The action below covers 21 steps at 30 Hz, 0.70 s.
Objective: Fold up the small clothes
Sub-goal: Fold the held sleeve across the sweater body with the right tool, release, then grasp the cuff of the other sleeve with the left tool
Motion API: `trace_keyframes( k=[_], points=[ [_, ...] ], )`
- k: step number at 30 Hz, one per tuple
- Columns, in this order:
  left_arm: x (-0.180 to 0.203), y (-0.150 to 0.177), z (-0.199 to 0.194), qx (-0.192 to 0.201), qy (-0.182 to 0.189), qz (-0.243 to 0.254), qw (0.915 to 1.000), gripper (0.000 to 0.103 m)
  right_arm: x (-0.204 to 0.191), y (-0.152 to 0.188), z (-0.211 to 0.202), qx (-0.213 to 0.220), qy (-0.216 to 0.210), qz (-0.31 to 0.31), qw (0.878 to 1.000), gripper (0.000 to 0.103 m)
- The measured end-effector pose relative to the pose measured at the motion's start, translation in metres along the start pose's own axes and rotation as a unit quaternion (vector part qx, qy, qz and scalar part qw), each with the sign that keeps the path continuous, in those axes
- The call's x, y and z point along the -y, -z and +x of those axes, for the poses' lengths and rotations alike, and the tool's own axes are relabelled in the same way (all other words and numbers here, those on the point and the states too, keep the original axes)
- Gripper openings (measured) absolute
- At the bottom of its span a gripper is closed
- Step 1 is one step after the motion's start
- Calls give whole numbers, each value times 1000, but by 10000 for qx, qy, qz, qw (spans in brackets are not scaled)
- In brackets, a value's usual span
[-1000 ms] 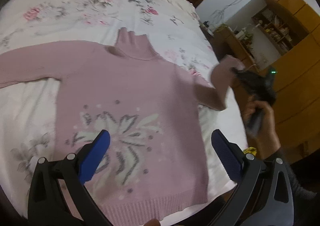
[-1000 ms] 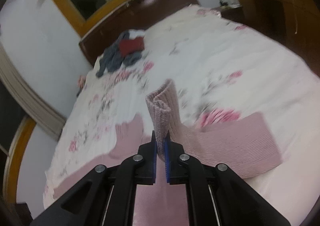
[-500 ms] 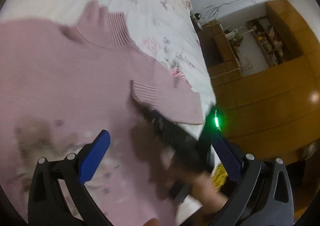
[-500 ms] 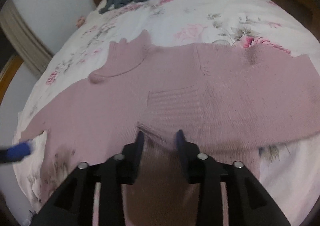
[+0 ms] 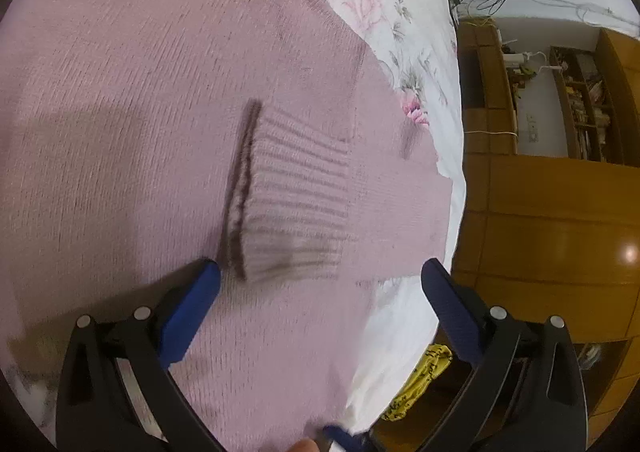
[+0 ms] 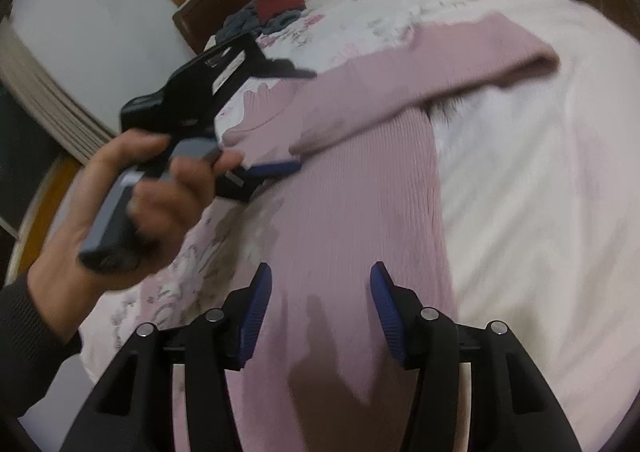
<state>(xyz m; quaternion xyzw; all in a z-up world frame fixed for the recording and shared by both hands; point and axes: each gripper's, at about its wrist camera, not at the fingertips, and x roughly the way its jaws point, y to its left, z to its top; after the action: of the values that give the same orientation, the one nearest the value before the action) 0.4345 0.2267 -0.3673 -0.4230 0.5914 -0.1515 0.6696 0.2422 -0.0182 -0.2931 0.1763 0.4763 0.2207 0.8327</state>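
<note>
Left gripper [image 5: 320, 284]: its 2 blue fingers are standing wide apart, holding nothing, hovering just over the sweater's chest with the folded cuff lying between and just beyond them.
Right gripper [image 6: 320, 304]: its fingers are also gaping, gripping nothing, hanging over the ribbed hem end of the sweater.
Left hand [image 6: 132, 187]: seen from the right wrist view, it is wrapping the grey handle, up by the sweater's collar side.
Sweater [image 5: 120, 91]: the pink knit is lying flat on the bed, collar away from the person.
Sleeve [image 6: 420, 71]: 1 sleeve is lying folded across the sweater's chest, its ribbed cuff [image 5: 296, 187] resting near the middle.
Bed [image 6: 540, 191]: the floral cover is showing on both sides of the sweater.
Clothes pile [image 6: 268, 13]: lying well beyond the sweater, near the headboard.
Doing it well: I'd judge the other sleeve wants the same fold; pinch near its cuff, lift low, lay it across the chest without dragging the body knit, and keep the folded sleeve from slipping.
</note>
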Motion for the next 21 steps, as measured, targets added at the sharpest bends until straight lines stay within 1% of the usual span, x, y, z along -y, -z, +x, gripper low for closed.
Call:
trace_keyframes(
  k=[1,3,4,6,10,13,15,17,19,21],
  points=[
    [2,-3,3,-53,-95,34,9999,49,0,4,-2,11,-54,90,9999,53],
    [-1,-9,6,-168,-228,-28,9996,13,-2,9,-6,29,-161,200,9997,53],
    [1,-11,6,-145,-307,-16,9994,7,-3,10,-7,35,-187,222,9996,53],
    [9,-17,-2,-42,-291,85,9995,6,-7,13,-10,37,-259,278,9993,53],
    [34,-30,-39,261,-173,475,9984,5,-13,12,-10,20,-279,254,9993,53],
    [48,-42,-85,522,-79,762,9957,5,-14,12,-10,-3,-306,281,9991,53],
    [50,-49,-122,734,-117,952,9927,5,-15,13,-10,-2,-296,285,9992,53],
    [45,-50,-148,862,-163,1011,9910,5,-15,14,-8,-51,-311,401,9987,53],
    [26,-51,-182,987,-312,1036,9892,5,-16,16,-5,-92,-363,503,9980,53],
    [8,-54,-207,1117,-477,971,9878,5,-21,18,-4,-79,-363,467,9982,53]
  ],
)
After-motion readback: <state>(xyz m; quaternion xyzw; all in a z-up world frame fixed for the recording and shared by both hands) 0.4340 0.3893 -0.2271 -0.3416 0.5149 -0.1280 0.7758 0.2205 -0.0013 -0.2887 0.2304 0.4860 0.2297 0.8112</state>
